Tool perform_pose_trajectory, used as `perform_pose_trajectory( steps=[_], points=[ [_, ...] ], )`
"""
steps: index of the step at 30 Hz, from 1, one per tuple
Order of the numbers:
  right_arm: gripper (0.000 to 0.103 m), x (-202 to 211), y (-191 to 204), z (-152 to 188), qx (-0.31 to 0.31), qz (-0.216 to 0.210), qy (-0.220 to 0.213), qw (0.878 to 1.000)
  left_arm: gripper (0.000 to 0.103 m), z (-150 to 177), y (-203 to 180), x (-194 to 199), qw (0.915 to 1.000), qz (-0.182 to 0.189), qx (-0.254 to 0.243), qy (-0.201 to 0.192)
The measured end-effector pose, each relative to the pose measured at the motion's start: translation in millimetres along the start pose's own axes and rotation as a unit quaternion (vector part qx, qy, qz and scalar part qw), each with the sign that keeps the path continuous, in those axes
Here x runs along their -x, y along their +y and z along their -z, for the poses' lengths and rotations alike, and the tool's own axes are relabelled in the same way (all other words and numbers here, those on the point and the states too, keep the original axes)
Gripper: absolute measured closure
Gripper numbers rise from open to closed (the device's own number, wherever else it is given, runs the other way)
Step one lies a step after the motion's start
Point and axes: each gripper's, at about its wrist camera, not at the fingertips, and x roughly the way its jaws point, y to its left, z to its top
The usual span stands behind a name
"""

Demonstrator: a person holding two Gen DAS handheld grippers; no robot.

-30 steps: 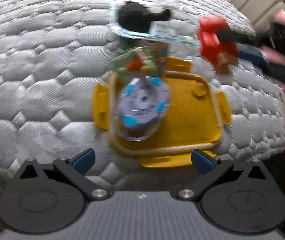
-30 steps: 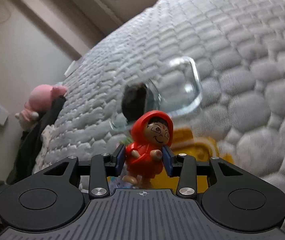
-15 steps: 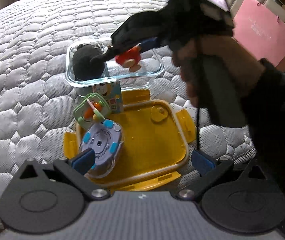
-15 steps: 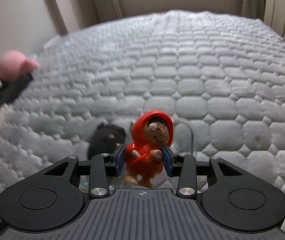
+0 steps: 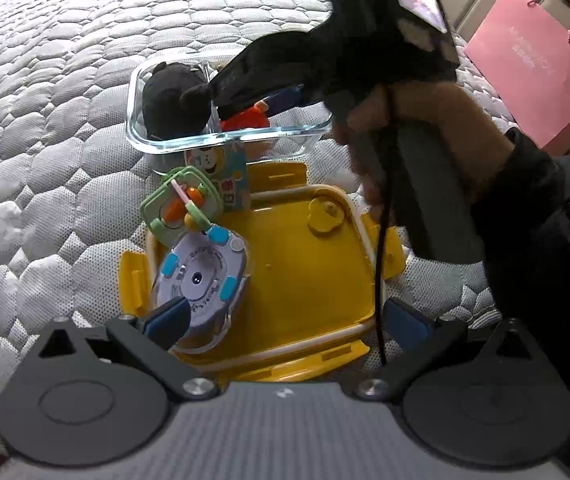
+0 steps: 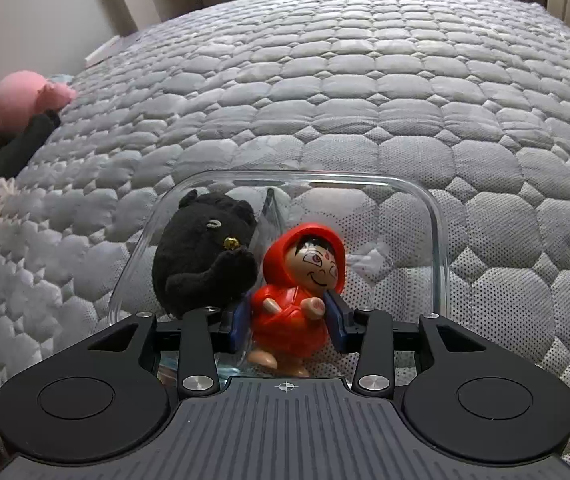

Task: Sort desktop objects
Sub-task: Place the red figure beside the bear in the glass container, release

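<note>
two toys in one glass container [image 6: 439,240], red doll [image 6: 299,300] between opening right hand-held gripper [image 6: 289,322]

left tool [image 5: 285,322]: jaws wide, empty | right tool [image 6: 289,322]: angled down, jaws opening

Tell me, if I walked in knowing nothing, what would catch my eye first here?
Probably the red hooded figurine, tilted between the blue pads of the right gripper, whose jaws are opening, inside the right compartment of the clear glass container on the quilted bed. A black plush toy sits in the left compartment, just across the divider. Nearer the camera in the left wrist view lies a bright yellow lid holding small toys, with the open left gripper above it.
</note>
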Motion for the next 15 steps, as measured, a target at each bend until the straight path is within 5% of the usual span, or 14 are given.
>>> perform_pose_trajectory(
  steps=[9, 15],
  points=[
    [0.051, 32, -23, -17, -0.062, -0.006, -0.048, 0.997, 0.0, 1, 9, -1, 0.9997, 0.005, 0.024, 0.003],
    [0.07, 7, -21, -11, -0.065, 0.019, -0.032, 0.997, 0.0, 4, 5, 0, 0.9999, 0.0, 0.013, 0.004]
  ],
)
